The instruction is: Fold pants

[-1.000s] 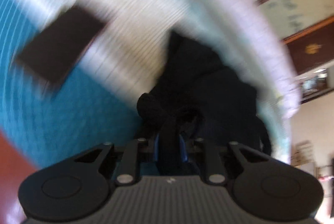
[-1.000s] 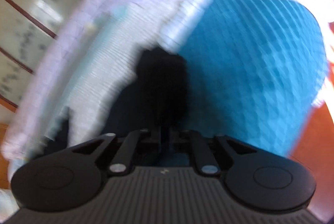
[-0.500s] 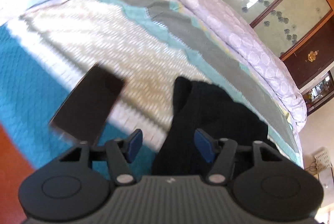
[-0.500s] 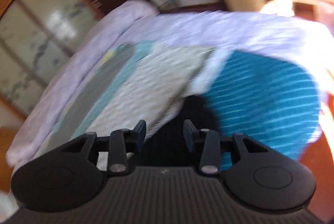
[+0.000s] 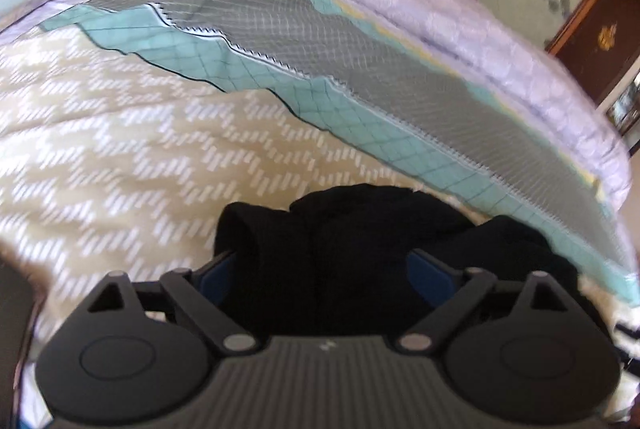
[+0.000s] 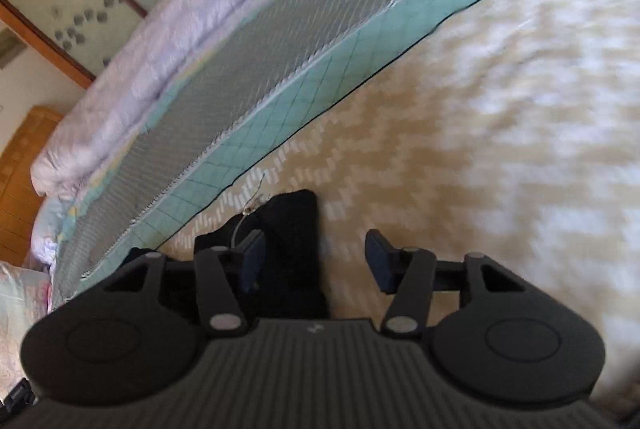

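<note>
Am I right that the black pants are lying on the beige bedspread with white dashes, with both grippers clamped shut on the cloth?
Not quite: the black pants do lie on the beige bedspread with white dashes, but neither gripper is clamped. The left wrist view shows the left gripper with jaws opening, wide apart around the cloth; the right wrist view shows the right gripper opening too.

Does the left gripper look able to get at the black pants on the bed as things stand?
Probably yes: the left gripper is opening, the black pants lie bunched on the bedspread right between its fingers, unpinched, and nothing covers them.
</note>
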